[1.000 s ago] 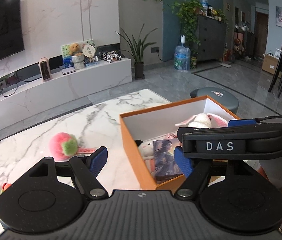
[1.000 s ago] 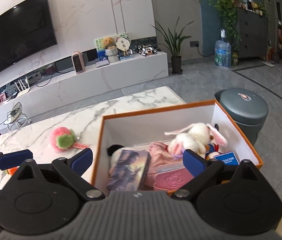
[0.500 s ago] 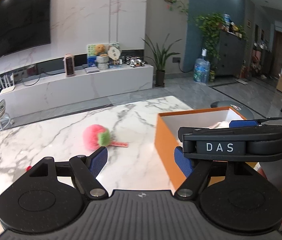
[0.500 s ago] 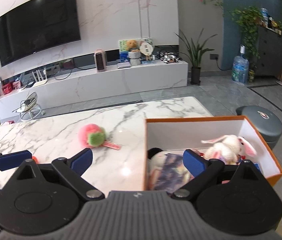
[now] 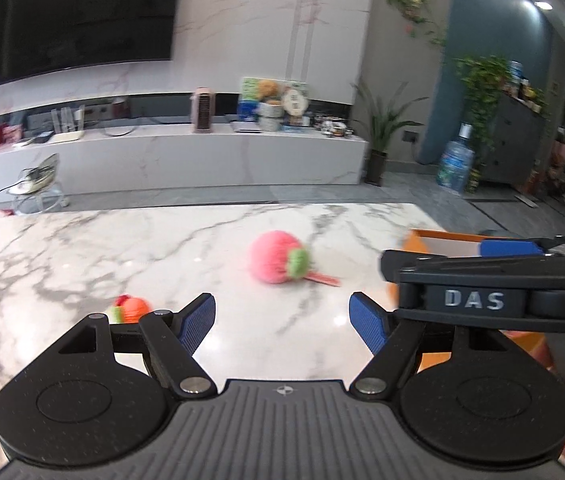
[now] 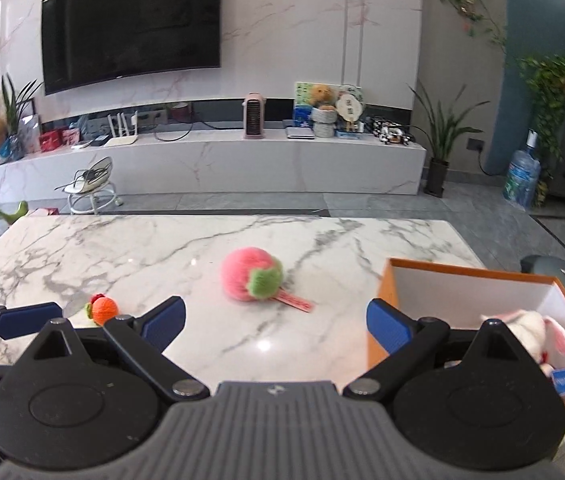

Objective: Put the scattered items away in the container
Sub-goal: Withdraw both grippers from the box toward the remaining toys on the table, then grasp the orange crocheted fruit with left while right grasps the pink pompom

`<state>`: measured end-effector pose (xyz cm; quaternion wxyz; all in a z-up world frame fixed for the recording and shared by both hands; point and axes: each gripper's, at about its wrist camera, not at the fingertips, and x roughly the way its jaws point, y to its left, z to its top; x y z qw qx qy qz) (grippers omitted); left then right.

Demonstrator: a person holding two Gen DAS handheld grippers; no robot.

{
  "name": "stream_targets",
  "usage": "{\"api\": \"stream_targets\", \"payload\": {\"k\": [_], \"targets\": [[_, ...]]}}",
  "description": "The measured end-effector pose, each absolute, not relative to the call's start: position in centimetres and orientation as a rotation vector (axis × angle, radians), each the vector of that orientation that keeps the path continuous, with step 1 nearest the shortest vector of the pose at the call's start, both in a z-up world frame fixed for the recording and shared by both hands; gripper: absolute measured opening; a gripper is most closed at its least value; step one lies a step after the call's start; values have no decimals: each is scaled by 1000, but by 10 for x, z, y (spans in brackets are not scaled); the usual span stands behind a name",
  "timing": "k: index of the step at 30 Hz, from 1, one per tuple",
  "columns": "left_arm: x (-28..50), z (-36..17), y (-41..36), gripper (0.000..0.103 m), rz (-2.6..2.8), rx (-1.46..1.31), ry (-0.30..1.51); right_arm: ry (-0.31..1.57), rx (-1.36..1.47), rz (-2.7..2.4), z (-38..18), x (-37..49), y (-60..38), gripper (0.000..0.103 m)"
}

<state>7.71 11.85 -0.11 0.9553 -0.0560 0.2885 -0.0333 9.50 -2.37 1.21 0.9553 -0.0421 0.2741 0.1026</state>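
A: What are the two grippers doing at the near edge?

B: The left gripper (image 5: 282,322) is standing released, its blue pads wide apart with only bare marble showing between them. The right gripper (image 6: 275,319) is hanging released as well, nothing caught between its fingers. It is sitting just to the right of the left one, so each is showing at the edge of the other's view.

A: And beyond the fingertips?

B: A small orange and red knitted toy (image 6: 103,309) is lying on the marble table (image 6: 162,248), near the left gripper's left finger. Further out, near the middle of the tabletop, a pink knitted strawberry with a green cap (image 6: 251,279) is resting on its side, with a red tag lying flat on the marble on its right.

A: Where is the container?

B: The orange box (image 6: 383,285) is sitting at the table's right end, well apart from both toys. A white plush rabbit (image 6: 530,330) and a small blue card (image 6: 562,380) are lying inside it.

A: And past the table?

B: A low white TV console (image 6: 242,160) is running along the wall under a dark television (image 6: 130,24).
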Motion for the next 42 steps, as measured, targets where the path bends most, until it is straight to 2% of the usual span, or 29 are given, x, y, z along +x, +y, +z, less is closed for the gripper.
{"api": "stream_targets", "payload": {"k": [18, 28, 37, 38, 42], "targets": [[135, -53, 224, 87, 188, -230, 666, 655, -143, 225, -40, 182, 35, 98], [181, -103, 229, 87, 227, -164, 774, 635, -176, 217, -78, 240, 48, 98], [206, -132, 219, 87, 262, -53, 791, 640, -118, 183, -123, 292, 57, 98], [208, -134, 219, 85, 263, -49, 788, 642, -112, 182, -128, 296, 57, 98], [213, -141, 220, 66, 266, -44, 788, 633, -108, 176, -140, 309, 60, 98]]}}
